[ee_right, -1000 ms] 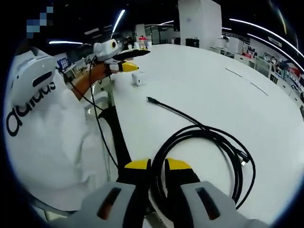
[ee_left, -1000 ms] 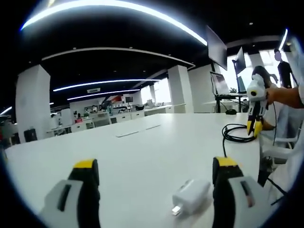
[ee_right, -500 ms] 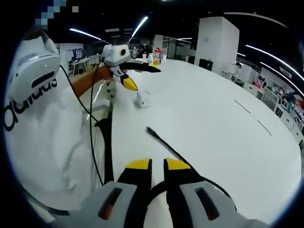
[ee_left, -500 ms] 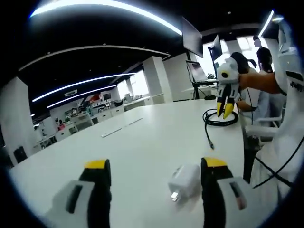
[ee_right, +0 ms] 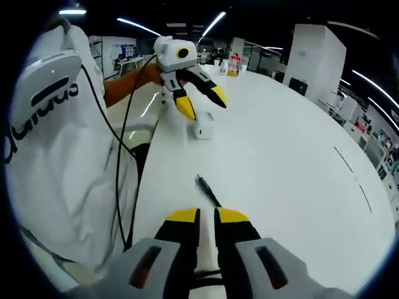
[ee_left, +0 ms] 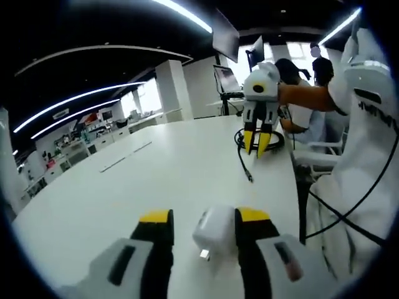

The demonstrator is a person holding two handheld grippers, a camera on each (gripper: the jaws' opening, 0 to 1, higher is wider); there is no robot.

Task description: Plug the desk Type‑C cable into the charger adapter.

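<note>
Charger adapter (ee_left: 214, 229) lies on the table (ee_left: 156, 180), cable (ee_left: 244, 167) beyond it.

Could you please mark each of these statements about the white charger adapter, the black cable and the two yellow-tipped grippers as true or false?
1. The small white charger adapter lies between the open jaws of the left gripper. True.
2. The black Type-C cable is already plugged into the adapter. False: its free plug end lies on the white table, apart from the adapter.
3. The right gripper has its jaws spread wide. False: its jaws stand close together, and whether they pinch the cable cannot be told.
4. The adapter rests on the table. True.
5. The cable's coil lies near the right gripper in the left gripper view. True.
</note>
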